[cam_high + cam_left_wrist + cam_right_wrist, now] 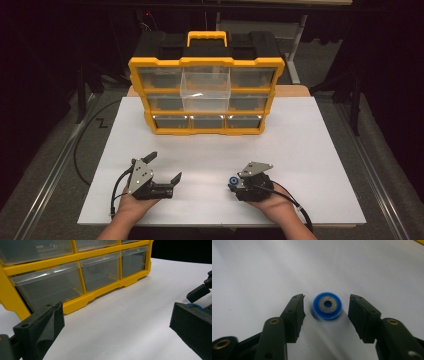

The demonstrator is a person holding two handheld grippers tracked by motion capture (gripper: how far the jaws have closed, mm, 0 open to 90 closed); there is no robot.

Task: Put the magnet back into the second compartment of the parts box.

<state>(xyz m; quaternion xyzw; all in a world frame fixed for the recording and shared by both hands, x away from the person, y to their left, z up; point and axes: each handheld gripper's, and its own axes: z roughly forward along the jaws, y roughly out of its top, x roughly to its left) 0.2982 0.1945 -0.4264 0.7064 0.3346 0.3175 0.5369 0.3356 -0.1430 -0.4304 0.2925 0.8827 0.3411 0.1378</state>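
We have our right gripper [327, 305] lowered over a small blue wheel [327, 305] with a grey metal hub, which lies flat on the white tabletop [300, 145] at the near right, well apart from the yellow and black organizer [206, 95] standing at the far side. The wheel sits between the two black jaws with a clear gap on each side, so the pads are not yet pressing on it; the jaws stand part-way apart, and we judge they are placed this way to take the wheel across its rim, the widest and steadiest hold on a flat round thing. In the high view the wheel [233, 181] shows at the left tip of that gripper [236, 184]. Our left gripper [165, 167] rests at the near left with its jaws spread wide and nothing between them, seemingly kept out of the way while staying aimed toward the organizer's clear drawers [47, 286]. One clear drawer [205, 89] in the middle column of the organizer is pulled forward, and we take it as the likely place for the wheel, since it is the one left open and reachable. We can read no brand, label or writing on the organizer, the wheel or the grippers.
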